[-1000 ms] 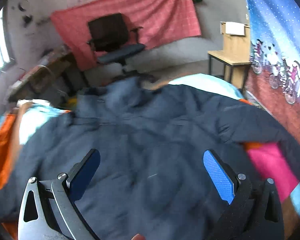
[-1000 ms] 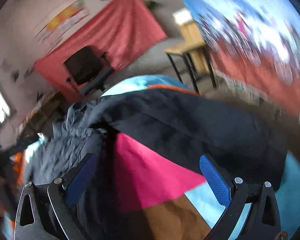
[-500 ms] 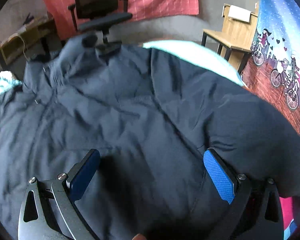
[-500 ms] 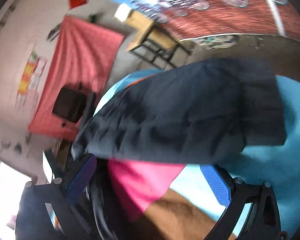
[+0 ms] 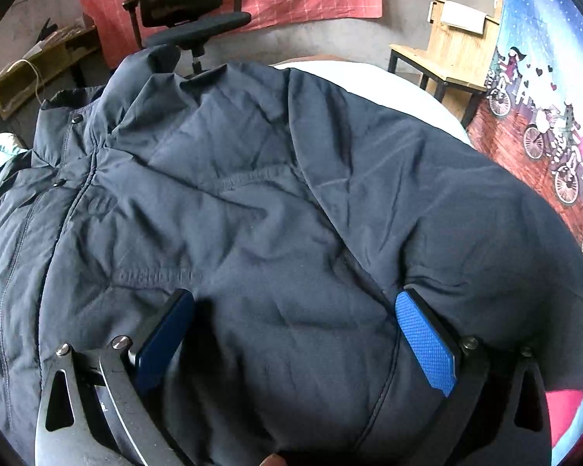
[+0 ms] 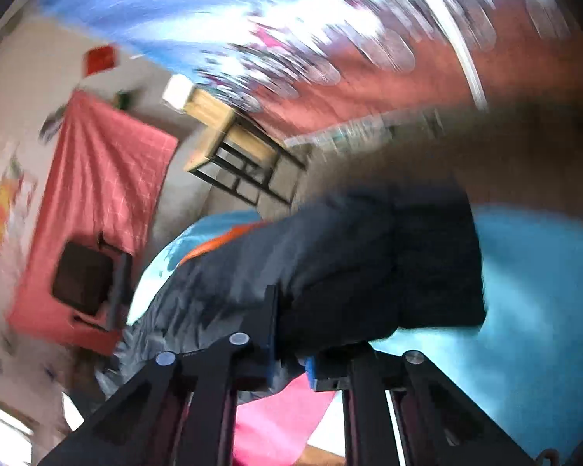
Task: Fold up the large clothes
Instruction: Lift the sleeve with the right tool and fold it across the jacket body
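Note:
A dark navy padded jacket point(image 5: 252, 194) lies spread front-up on the bed, its zip and collar at the left. My left gripper point(image 5: 294, 299) rests low on the jacket's body, open wide, both blue pads point(image 5: 427, 345) touching cloth without pinching it. In the right wrist view, which is blurred, the jacket's sleeve point(image 6: 369, 264) stretches out over the bedspread. The jaws of my right gripper point(image 6: 291, 334) are closing tight on the sleeve's near edge, with the cloth pinched between them.
A patchwork bedspread lies under the jacket, teal point(image 6: 544, 291) and pink point(image 6: 276, 419). Beyond the bed stand a black office chair point(image 5: 186, 0) and a wooden side table point(image 5: 451, 62). A curtain printed with bicycles point(image 5: 555, 116) hangs at the right.
My left gripper sank close onto the jacket, then stayed still. My right gripper rolled, moved onto the sleeve and went from wide open to shut on it.

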The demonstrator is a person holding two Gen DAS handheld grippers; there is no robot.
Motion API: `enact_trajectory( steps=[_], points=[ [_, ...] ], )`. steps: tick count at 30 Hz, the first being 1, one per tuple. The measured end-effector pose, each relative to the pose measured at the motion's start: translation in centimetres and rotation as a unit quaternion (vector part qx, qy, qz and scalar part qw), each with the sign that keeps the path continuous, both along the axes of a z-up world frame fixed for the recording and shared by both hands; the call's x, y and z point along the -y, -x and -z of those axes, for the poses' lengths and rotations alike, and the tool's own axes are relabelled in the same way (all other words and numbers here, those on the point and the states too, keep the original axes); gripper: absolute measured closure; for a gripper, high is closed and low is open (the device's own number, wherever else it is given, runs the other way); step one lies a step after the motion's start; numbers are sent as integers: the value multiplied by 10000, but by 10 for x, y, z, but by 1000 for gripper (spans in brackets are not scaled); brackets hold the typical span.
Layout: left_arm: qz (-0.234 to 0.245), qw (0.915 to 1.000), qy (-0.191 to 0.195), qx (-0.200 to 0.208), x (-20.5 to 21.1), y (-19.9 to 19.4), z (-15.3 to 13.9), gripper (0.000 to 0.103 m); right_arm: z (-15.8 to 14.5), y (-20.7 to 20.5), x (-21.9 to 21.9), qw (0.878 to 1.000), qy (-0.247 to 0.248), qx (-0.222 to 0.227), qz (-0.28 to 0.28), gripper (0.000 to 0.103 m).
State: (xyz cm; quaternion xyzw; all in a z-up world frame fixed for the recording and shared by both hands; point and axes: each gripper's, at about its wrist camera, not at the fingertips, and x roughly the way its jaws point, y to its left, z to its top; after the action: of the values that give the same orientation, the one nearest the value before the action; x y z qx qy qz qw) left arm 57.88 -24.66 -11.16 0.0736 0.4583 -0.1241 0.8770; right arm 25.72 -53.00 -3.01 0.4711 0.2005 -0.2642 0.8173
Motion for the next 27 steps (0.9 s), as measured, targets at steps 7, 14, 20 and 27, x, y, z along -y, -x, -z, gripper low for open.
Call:
enact_trajectory(
  steps=[7, 14, 20, 27],
  points=[
    [290, 9989, 299, -213, -10, 13, -23, 2, -82, -16, -35, 9847, 1671, -33, -493, 94],
    [417, 9982, 436, 26, -54, 41, -67, 2, -139, -53, -76, 9651, 2447, 140, -922, 95],
    [272, 9981, 426, 348, -109, 66, -99, 2, -180, -82, -136, 9414, 2992, 403, -1503, 95],
    [-366, 9965, 618, 437, -196, 88, -119, 2, -206, -126, -223, 9110, 3243, 828, -2411, 95]
  ],
)
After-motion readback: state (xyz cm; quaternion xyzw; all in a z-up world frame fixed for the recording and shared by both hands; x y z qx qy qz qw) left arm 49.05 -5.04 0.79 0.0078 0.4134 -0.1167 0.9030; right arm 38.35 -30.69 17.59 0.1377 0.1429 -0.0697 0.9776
